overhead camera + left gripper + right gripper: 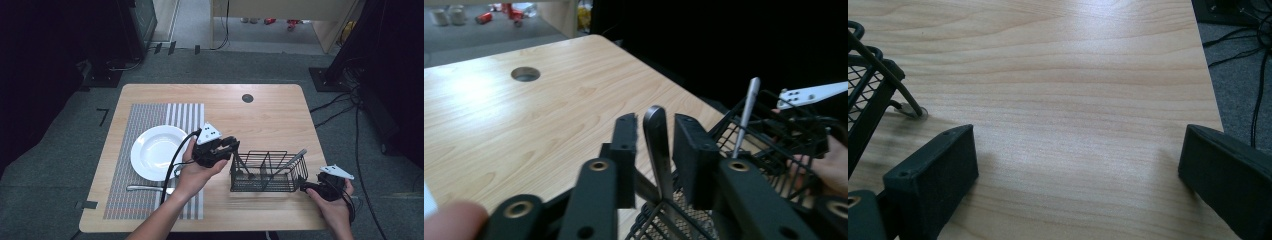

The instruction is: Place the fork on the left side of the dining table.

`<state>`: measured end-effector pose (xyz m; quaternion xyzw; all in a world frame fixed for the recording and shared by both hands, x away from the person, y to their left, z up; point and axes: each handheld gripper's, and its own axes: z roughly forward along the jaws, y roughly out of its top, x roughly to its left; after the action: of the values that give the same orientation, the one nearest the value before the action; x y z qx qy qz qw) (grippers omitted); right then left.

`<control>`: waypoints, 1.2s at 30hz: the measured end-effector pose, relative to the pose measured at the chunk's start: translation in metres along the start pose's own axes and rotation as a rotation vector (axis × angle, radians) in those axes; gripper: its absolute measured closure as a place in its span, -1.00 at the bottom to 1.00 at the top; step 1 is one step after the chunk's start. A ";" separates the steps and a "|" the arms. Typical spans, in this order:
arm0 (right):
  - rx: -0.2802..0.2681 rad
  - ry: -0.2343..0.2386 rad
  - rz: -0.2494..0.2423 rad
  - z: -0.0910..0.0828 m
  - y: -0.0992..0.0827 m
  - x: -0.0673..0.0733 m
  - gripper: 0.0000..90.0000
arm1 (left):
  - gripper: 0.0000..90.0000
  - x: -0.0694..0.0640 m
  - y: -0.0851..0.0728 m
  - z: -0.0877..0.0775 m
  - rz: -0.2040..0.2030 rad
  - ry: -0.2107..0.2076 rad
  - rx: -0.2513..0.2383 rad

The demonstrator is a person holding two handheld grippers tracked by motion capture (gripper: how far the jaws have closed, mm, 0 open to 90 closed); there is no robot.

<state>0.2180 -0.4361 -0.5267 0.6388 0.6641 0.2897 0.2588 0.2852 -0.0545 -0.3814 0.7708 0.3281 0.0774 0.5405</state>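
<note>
Surface (270, 107): light wood, striped placemat (150, 120) on its left half, white plate (159, 151) on the mat, a fork (145, 188) on the mat near the front edge.

Wire caddy (268, 172) sits right of centre, near the front edge, long side running parallel to that edge. One utensil (296, 158) already stands in its right-hand compartment, handle leaning up and right.

Your left gripper (221, 149) is at the caddy's left end, between plate and caddy. In the left gripper view its fingers (626, 150) are drawn in close around a metal utensil handle (659, 150). Handle stands nearly upright, long axis running up between the fingers, lower end down inside the caddy mesh. A sliver of gap shows on either side of the handle, so I can't tell if the pads are actually biting; I read it as not yet clamped.

Your right gripper (306, 187) is at the caddy's right front corner, low on the surface. Fingers (930, 180) spread wide, nothing between them, caddy foot just off the left one.

Key relation: handle is dead centre between the left fingers, axis roughly vertical, caddy directly below. Left hand is the one on it; the right is at the far end. My judgement: any lift or drop goes straight along that axis, otherwise the handle snags the wire divider.
</note>
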 end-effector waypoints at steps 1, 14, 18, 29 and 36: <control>0.000 0.000 0.000 0.000 0.000 0.000 -0.94 | 0.75 0.001 0.000 -0.001 0.001 -0.022 -0.005; 0.000 0.000 0.000 0.000 0.000 0.000 -0.94 | 0.98 -0.007 0.009 -0.008 0.029 -0.155 -0.020; 0.000 0.000 0.000 0.000 0.000 0.000 -0.94 | 0.98 -0.013 0.016 -0.014 0.054 -0.167 -0.040; 0.001 0.000 0.000 0.000 0.000 0.000 -0.94 | 0.98 -0.015 0.041 -0.040 0.035 -0.210 -0.130; 0.000 0.000 0.000 0.000 0.000 0.000 -0.94 | 0.98 -0.006 0.054 -0.059 -0.004 -0.214 -0.207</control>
<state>0.2180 -0.4360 -0.5267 0.6390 0.6641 0.2895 0.2586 0.2751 -0.0230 -0.3079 0.7141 0.2605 0.0270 0.6492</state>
